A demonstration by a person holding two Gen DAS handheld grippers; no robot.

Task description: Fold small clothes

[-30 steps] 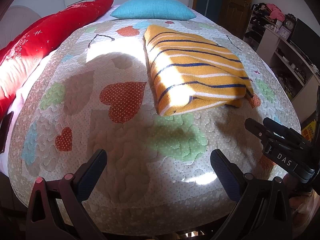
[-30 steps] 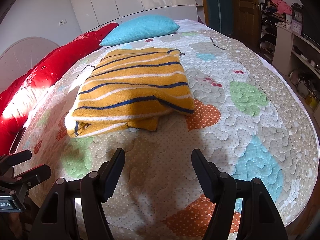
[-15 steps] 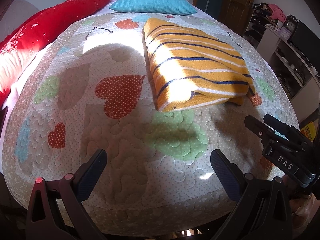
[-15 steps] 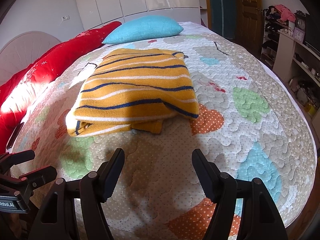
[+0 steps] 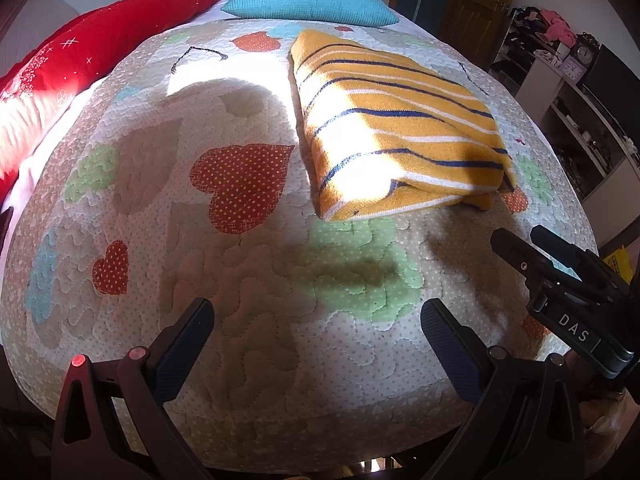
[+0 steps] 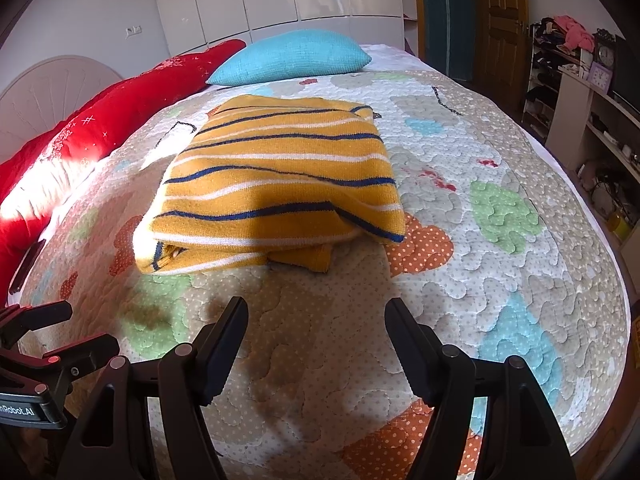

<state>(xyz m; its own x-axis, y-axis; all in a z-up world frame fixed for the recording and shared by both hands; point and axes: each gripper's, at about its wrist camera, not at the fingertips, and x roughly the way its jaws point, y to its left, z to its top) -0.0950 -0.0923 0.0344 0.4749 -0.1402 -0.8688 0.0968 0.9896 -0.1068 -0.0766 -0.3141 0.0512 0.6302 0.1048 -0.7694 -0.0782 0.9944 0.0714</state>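
On the quilt (image 6: pixel 500 280), both my grippers (image 5: pixel 316 332) (image 6: pixel 316 328) gape empty before the soft, floppy folded sweater (image 6: pixel 280 184), best pinched at its near corners.

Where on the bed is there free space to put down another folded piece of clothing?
The quilt lies bare between the striped sweater and both open grippers, left gripper and right gripper. More bare quilt lies between the sweater and the red pillow. The head end, near the blue pillow, is tighter.

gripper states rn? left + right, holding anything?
Left tool: open, holding nothing, short of the striped sweater.
Right tool: open, holding nothing, apart from the sweater on the quilt.
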